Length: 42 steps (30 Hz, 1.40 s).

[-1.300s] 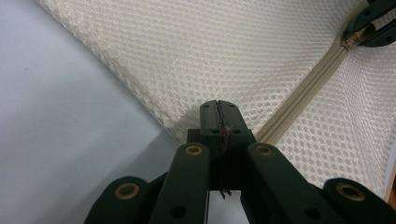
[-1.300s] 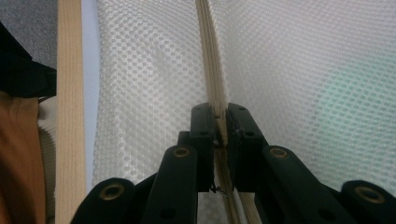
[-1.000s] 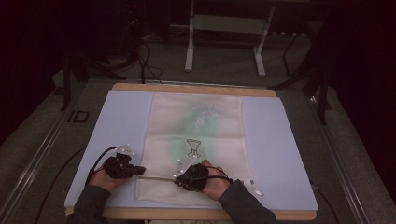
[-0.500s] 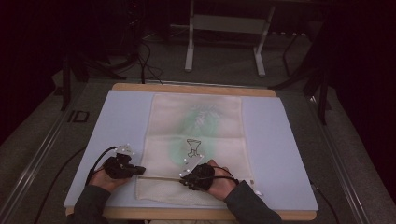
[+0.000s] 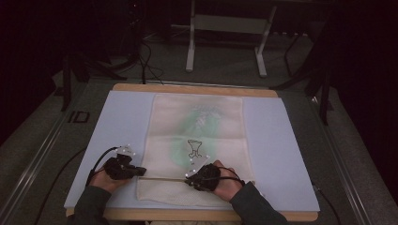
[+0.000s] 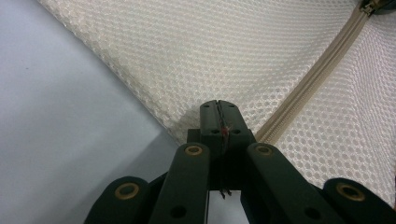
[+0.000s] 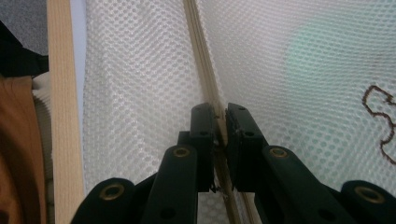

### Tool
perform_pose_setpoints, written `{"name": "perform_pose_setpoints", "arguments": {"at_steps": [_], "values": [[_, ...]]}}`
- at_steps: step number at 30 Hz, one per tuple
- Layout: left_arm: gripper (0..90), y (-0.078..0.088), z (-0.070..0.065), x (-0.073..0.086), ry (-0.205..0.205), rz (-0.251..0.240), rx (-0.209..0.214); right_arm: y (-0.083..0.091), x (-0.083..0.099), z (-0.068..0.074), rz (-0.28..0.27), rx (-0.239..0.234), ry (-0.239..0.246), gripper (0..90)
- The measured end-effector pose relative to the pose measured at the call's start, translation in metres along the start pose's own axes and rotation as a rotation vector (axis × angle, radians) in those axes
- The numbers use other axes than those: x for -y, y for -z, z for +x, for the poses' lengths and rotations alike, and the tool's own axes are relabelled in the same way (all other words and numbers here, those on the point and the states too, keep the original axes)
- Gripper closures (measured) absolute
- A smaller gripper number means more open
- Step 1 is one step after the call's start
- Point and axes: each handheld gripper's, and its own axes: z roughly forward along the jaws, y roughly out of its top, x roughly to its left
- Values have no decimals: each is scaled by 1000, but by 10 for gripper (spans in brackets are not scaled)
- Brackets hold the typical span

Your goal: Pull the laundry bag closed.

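High view: a mesh bag (image 5: 197,140) lies flat on the table (image 5: 112,122), both claws at its near zipper.

Left gripper (image 6: 218,108) view: jaws pinched on the bag's corner.

Right gripper (image 7: 219,122) view: jaws nearly closed astride the zipper (image 7: 201,60); probably sliding next.

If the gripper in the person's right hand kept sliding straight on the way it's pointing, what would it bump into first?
Most likely nothing solid soon. The right gripper is closed on the beige zipper strip of the cream mesh laundry bag, pointing along it. Ahead lies only more zipper and mesh; the left gripper sits farther along that line.
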Motion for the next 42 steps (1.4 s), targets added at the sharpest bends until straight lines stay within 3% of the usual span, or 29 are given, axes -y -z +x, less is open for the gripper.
{"name": "perform_pose_setpoints", "arguments": {"at_steps": [24, 42], "values": [[900, 0, 0, 0, 1, -1, 0, 16, 19, -5, -13, 19, -20, 821], [900, 0, 0, 0, 5, -1, 1, 27, 40, -9, -6, 37, -68, 821]]}}
